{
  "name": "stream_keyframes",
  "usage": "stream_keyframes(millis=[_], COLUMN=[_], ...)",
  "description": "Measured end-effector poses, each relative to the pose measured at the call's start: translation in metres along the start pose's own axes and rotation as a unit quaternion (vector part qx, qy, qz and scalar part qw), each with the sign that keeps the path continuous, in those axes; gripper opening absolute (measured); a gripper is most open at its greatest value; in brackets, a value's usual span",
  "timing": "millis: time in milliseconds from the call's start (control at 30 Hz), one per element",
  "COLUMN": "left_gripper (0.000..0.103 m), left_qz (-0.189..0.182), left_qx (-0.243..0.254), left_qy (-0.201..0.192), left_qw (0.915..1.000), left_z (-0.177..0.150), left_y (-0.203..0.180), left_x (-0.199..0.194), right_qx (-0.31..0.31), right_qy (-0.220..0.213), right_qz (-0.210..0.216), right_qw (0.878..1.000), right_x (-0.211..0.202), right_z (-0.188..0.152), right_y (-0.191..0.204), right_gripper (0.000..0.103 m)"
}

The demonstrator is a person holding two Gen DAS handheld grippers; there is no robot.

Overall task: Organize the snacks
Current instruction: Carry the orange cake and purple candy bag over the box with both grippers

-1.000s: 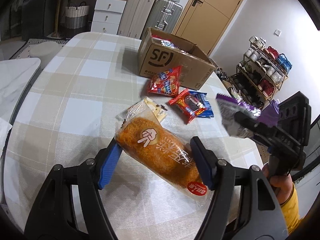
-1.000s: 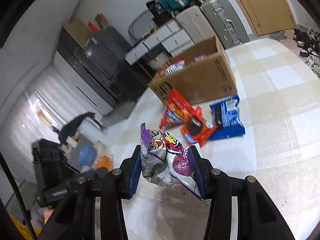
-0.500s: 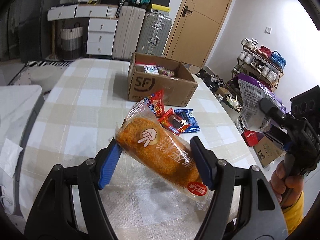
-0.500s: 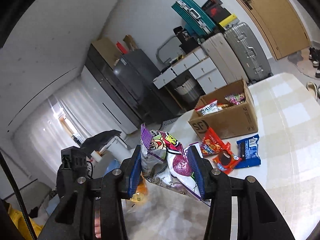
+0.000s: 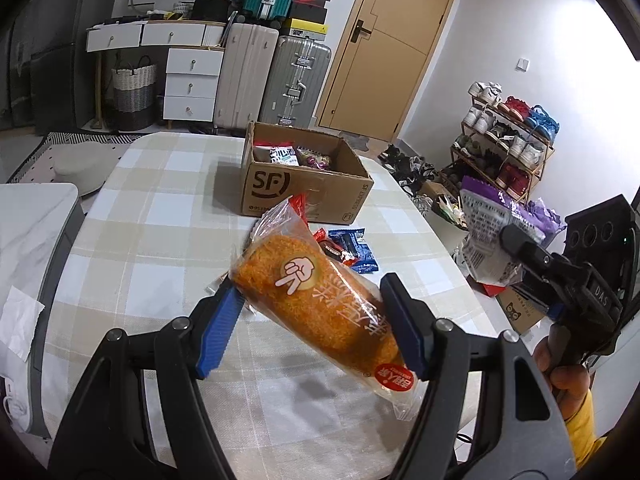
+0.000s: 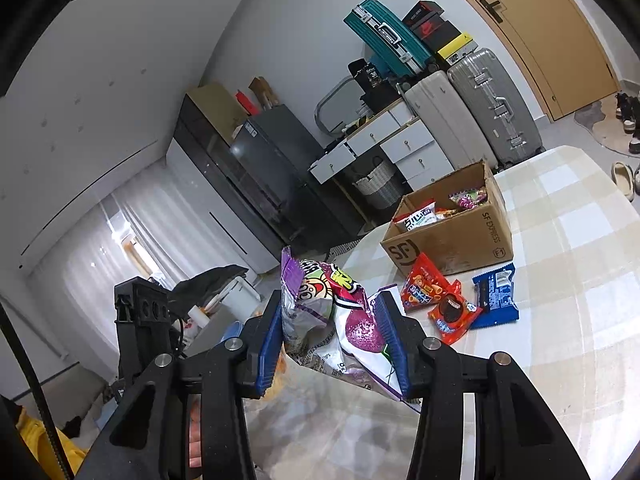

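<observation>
Since the open SF cardboard box (image 5: 304,184) is where the snacks seem bound, what matters is how each held pack lies to it. The orange floss-bread pack (image 5: 324,300) is clamped across its middle in the left tool (image 5: 310,330), both blue pads pressing its sides; its long axis runs slantwise, the far sealed end aimed up toward the box, which stands straight ahead and beyond. The purple-and-white snack bag (image 6: 332,320) is pinched, crumpled, in the right tool (image 6: 332,340), with the box ahead and to the right in that view. Both packs hang clear above the checked worktop (image 5: 160,240). Between tools and box lie a red wafer pack (image 6: 424,286), a red Oreo pack (image 6: 452,314) and a blue Oreo pack (image 6: 496,296), just in front of the box wall. By my reading the left tool has the straighter line in, and the bread's length should go in end first.
</observation>
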State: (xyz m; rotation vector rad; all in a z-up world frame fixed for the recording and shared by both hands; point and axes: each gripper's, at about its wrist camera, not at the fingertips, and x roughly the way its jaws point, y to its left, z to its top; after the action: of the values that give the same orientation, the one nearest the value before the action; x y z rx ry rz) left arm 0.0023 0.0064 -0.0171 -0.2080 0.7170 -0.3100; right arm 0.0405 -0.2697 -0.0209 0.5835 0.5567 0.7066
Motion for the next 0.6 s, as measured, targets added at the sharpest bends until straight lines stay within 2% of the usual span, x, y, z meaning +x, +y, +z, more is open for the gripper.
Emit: stream_keyframes(millis=[333, 600], left_gripper=[0.067, 0.067], left_qz=[0.0, 0.009], left_qx=[-0.009, 0.0], left_qy=[-0.015, -0.035], left_qw=[0.9998, 0.9993], left_z=[0.023, 0.071], left_y=[0.007, 0.012], left_x=[-0.008, -0.012], right_qx=[-0.008, -0.033], right_qy=[0.003, 0.0], right_qz=[0.008, 0.013], right_qw=[1.0, 0.999], right_x=[0.019, 0.043], right_z=[0.028, 0.073], right_y=[-0.004, 0.004], right_gripper=[0.046, 0.046])
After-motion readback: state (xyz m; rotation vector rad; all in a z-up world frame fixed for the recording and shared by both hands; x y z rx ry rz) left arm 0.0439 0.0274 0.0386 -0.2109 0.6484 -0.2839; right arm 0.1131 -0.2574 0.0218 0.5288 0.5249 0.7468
